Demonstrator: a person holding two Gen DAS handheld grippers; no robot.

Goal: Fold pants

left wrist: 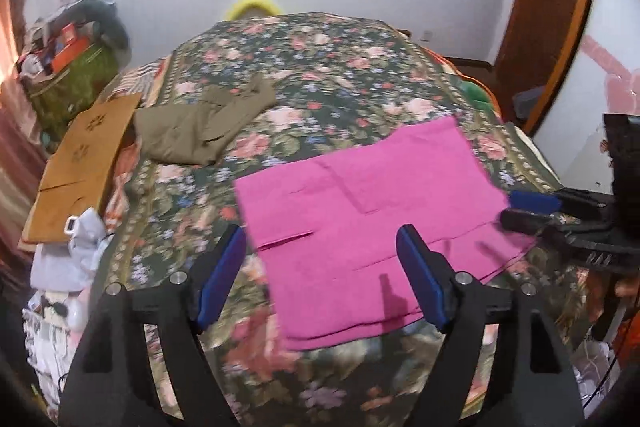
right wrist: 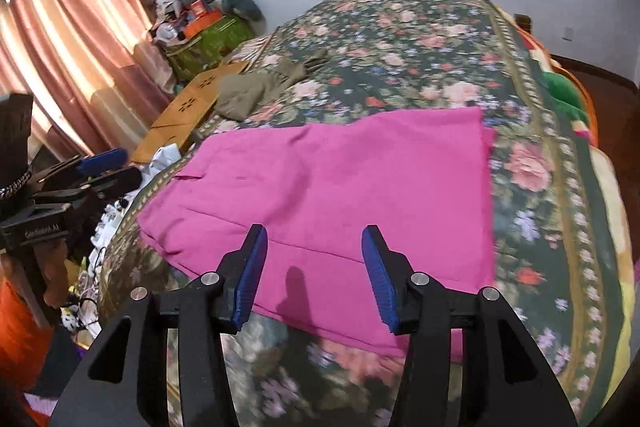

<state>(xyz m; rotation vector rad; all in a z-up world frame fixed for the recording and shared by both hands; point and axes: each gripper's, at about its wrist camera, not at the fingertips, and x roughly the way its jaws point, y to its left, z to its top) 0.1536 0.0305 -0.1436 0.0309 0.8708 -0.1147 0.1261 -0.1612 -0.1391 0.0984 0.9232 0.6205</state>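
A: Where do the pink pants (right wrist: 320, 187) lie?

B: Flat and part-folded at the near edge of the floral bed (right wrist: 540, 163), long axis running across, parallel to that edge.

A: State of the tools?

B: Left gripper (left wrist: 324, 255): jaws wide apart, holding nothing, above the near-left portion. Right gripper (right wrist: 314, 259): jaws moderately parted, empty, above the near hem.

A: Which is nearer?

B: Both hover just off the near hem, one towards each end; the fabric extends away from them, so a fold likely carries the near edge forward or one end across.
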